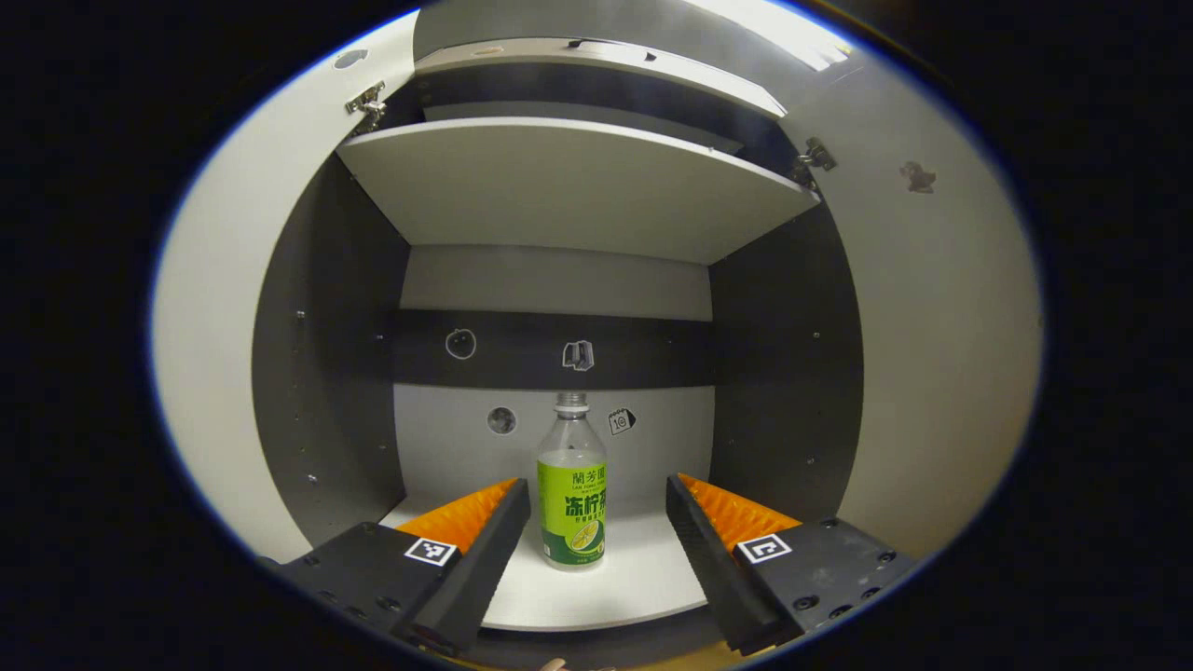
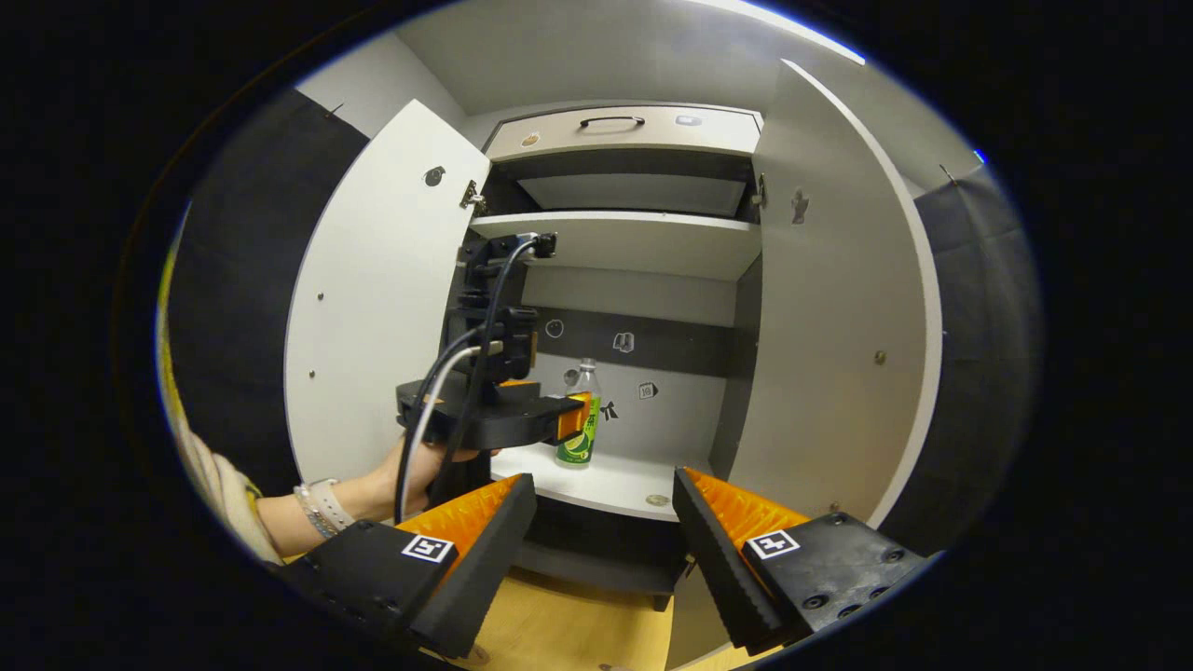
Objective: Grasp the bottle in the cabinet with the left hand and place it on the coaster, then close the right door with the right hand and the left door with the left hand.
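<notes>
1. Clear plastic forms the bottle (image 1: 571,485), which stands upright on the lower shelf (image 1: 643,568) of the cabinet, near the middle and toward the far wall. A green label wraps its lower body; the neck and shoulder are bare.
2. Handling estimate: the bottle looks light and only partly filled. The thin wall probably flexes under squeeze, and the smooth surface may slip. Judged best hold: across the labelled body, below the shoulder, where the width is even.
3. Left claw (image 1: 596,508): wide open, holding nothing. Its fingers stand either side of the bottle in the left gripper view, apart from it. In the right gripper view the left claw (image 2: 573,417) reaches into the cabinet just beside the bottle (image 2: 580,415), carried by a hand (image 2: 419,471).
4. Right claw (image 2: 604,508): wide open, holding nothing, well back from the cabinet front.
5. Counts:
   - bottles: one;
   - doors: two, left door (image 2: 373,298) and right door (image 2: 829,308), both swung open;
   - claws: two;
   - shelves seen: two, including the upper shelf (image 1: 569,177);
   - drawer (image 2: 624,130) with handle above: one.
6. Coaster: I cannot identify it with confidence.
</notes>
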